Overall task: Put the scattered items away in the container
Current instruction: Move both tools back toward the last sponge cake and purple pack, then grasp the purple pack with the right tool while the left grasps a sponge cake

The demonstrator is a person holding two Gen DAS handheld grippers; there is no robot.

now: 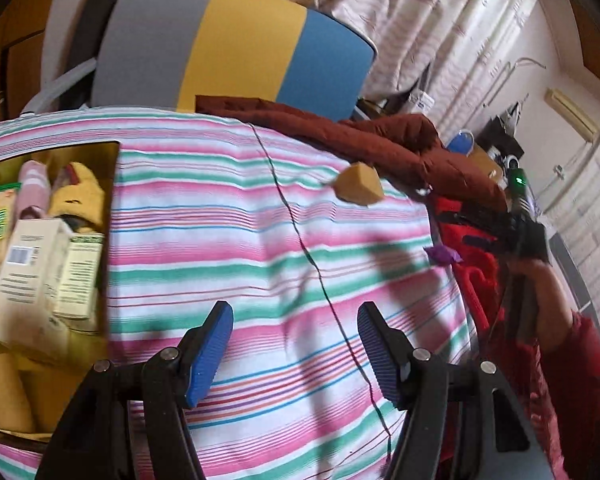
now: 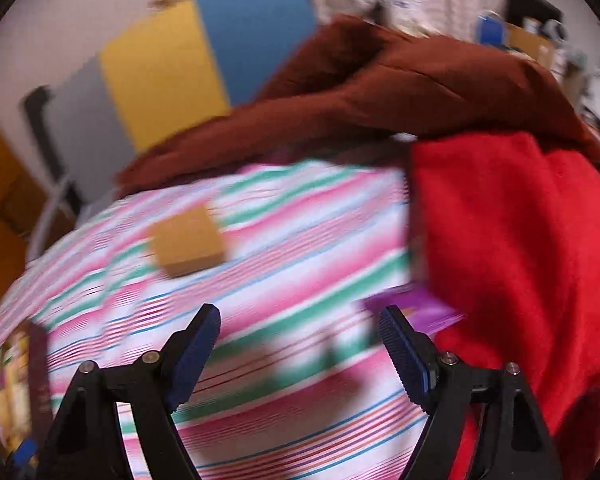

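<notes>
We see a small tan cardboard-coloured block (image 1: 358, 188) lying on the pink, green and white striped cloth (image 1: 228, 240), at about one o'clock from our left gripper (image 1: 296, 354). The open brown container (image 1: 114, 208), at nine o'clock, holds cream boxes (image 1: 32, 276) and rolled socks (image 1: 34, 192). Our left gripper's jaws stand apart, empty; so do our right gripper's (image 2: 300, 354). A purple wrapper (image 2: 416, 310) lies beside the red fleece (image 2: 512, 248).

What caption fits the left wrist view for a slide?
Open left gripper above a striped cloth, box of packed items at left, tan block ahead.
</notes>
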